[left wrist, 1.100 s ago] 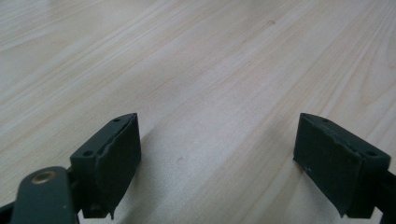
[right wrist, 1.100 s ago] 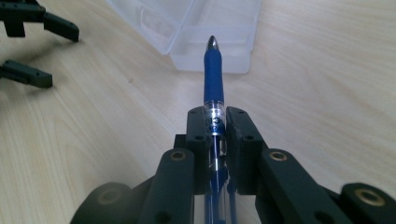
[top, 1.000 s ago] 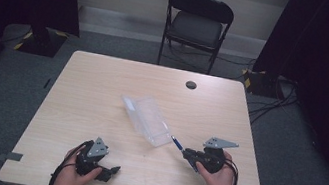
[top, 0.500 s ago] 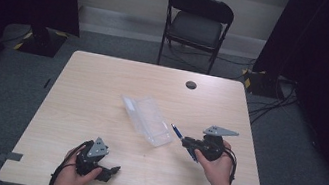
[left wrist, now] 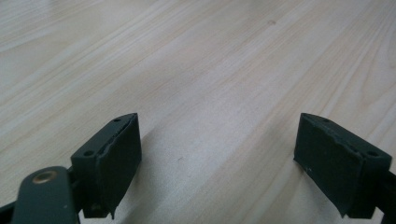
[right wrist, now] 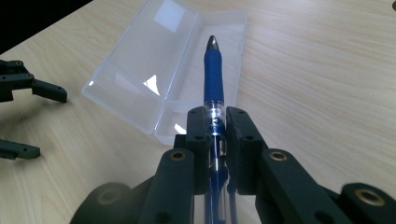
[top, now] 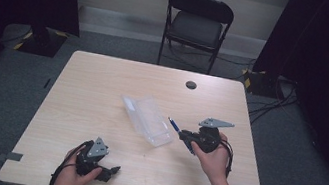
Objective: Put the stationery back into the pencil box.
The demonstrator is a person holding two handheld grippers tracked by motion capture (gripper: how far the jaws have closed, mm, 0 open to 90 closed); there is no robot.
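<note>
A blue pen (right wrist: 213,79) with a clear barrel sticks forward out of my right gripper (right wrist: 217,119), whose jaws are shut on the barrel. The pen's tip hangs over the near end of an open clear plastic case (right wrist: 154,70). In the high view the case (top: 147,120) lies at the middle of the wooden table (top: 93,80), and my right gripper (top: 185,135) holds the pen (top: 174,124) just right of it. My left gripper (top: 109,170) rests near the front edge, open. Its jaws (left wrist: 219,149) stand wide apart over bare wood.
A round black grommet (top: 191,85) sits in the table near its far edge. A black folding chair (top: 198,22) stands beyond the table. Cables (top: 272,103) lie on the floor at the right. The left gripper's fingers (right wrist: 46,91) show left of the case.
My right hand has lifted and carried the pen away from the person, up beside the case's near end. The left hand and the case have stayed put.
</note>
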